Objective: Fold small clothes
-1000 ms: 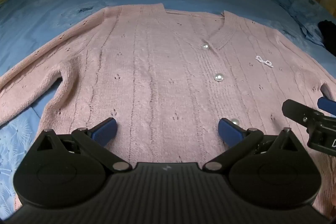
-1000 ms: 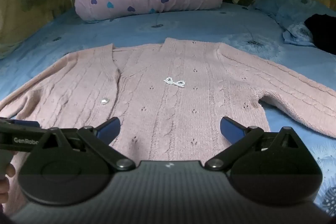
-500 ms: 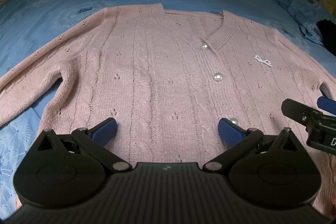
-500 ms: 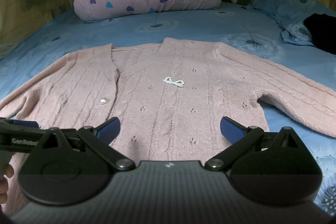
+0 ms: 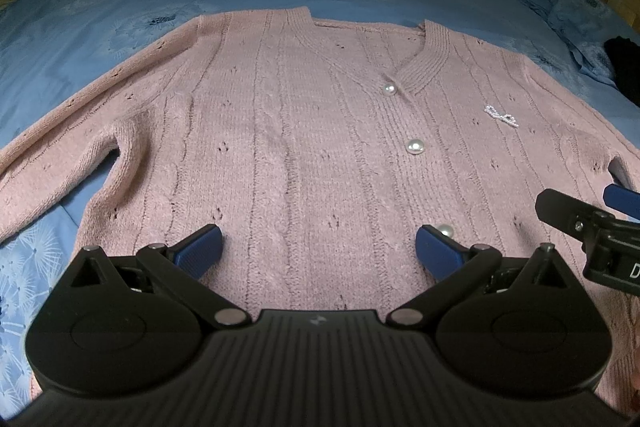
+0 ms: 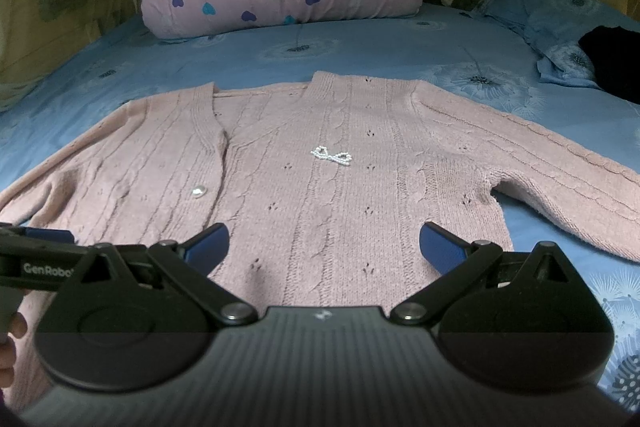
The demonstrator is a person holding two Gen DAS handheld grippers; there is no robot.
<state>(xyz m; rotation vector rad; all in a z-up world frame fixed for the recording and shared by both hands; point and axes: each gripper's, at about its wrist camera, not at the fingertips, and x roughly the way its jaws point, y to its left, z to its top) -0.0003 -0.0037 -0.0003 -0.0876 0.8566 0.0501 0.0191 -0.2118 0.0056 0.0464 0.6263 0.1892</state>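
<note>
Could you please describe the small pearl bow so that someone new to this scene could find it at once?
Start at the pink cardigan spread flat on the blue bedsheet. The pearl bow sits on its chest, right of the button placket. Unlike the round buttons, it is a beaded bow outline.

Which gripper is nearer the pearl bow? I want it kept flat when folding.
Right. The pearl bow lies straight ahead of the right gripper, between its open jaws; from the left gripper it sits far off to the right.

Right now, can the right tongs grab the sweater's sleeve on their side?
Probably yes. The right tongs are open over the pink sweater, and its right sleeve lies flat on the blue sheet with nothing covering it.
</note>
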